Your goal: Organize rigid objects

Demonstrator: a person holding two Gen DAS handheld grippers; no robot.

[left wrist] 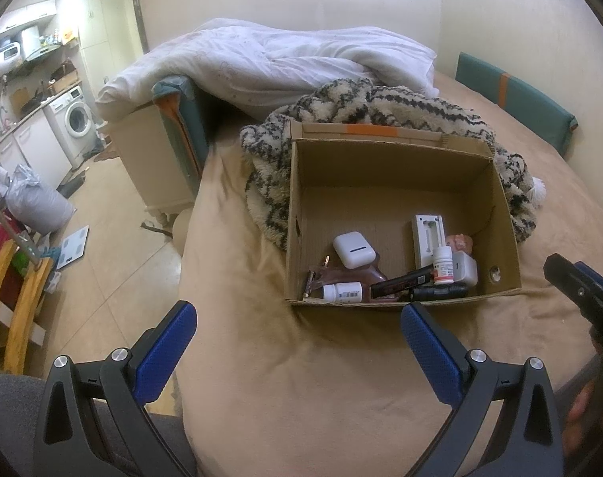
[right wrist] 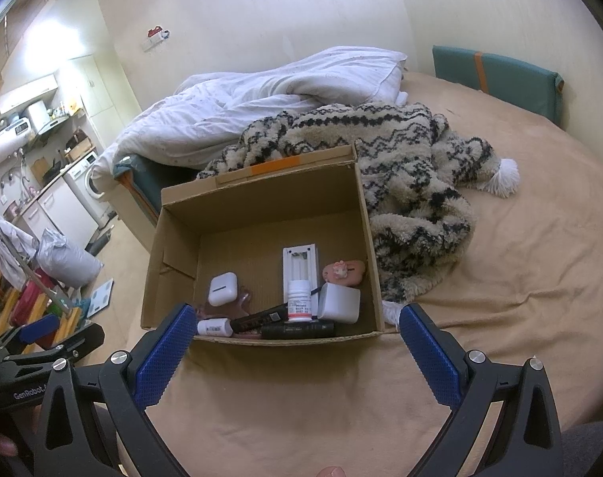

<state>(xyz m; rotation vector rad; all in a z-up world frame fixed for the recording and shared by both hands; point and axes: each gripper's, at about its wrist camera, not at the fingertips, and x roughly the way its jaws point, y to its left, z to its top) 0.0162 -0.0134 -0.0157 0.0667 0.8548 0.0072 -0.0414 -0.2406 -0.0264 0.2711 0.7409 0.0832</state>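
Tan bedspread, cardboard box just beyond both spread, empty grippers.

Open cardboard box on bed, flaps up. Items crowd its near end: white earbud case, white remote, upright pill bottle, white cube, lying bottle, black tubes

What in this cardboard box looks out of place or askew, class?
Inside the cardboard box, the items crowd the near wall in a loose heap. One small white bottle lies on its side, while another stands upright. The black tube lies at a slant across the pile. Nothing appears spilled or broken.
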